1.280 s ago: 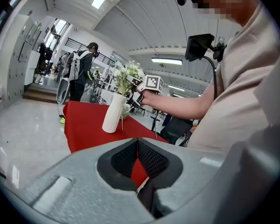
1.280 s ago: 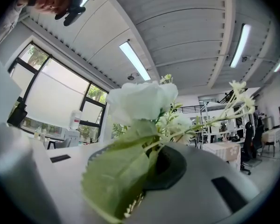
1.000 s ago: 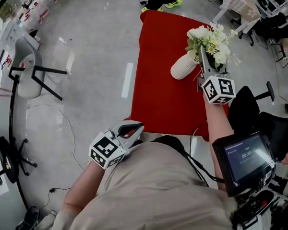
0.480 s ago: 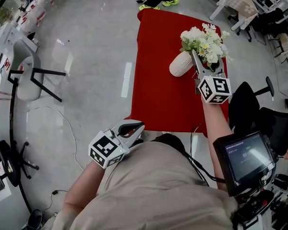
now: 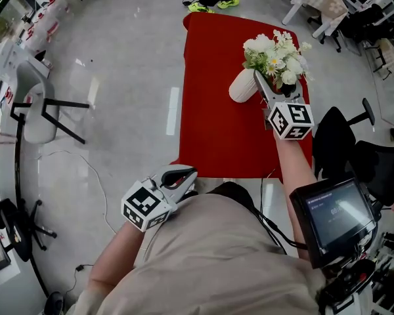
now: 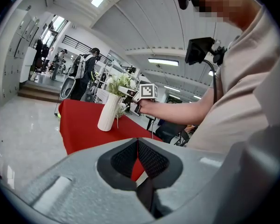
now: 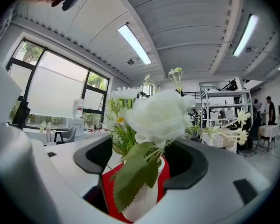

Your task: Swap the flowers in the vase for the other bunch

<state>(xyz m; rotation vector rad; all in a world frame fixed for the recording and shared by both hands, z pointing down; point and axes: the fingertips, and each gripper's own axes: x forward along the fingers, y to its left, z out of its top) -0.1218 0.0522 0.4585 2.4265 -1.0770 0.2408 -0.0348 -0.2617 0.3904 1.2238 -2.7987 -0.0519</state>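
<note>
A white ribbed vase (image 5: 241,86) stands on the red table (image 5: 217,133) with a bunch of white flowers and green leaves (image 5: 272,52) in its mouth. My right gripper (image 5: 268,85) reaches level into the bunch just above the vase. Its jaws are opening. In the right gripper view a white rose (image 7: 158,113) and a leaf hang between the wide-apart pads of the right gripper (image 7: 144,157) without being pressed, over the vase (image 7: 142,202). My left gripper (image 5: 180,176) is shut and empty by the table's near edge, its pads (image 6: 135,158) meeting. It faces the vase (image 6: 108,112).
A white chair (image 5: 36,104) stands on the floor at left. A black office chair (image 5: 335,140) is close to the table's right side. A person's shoes (image 5: 213,5) show beyond the far end. A screen unit (image 5: 331,218) rides on my right forearm.
My right gripper has eased down a little at the bunch over the vase mouth. The left gripper has kept still.
</note>
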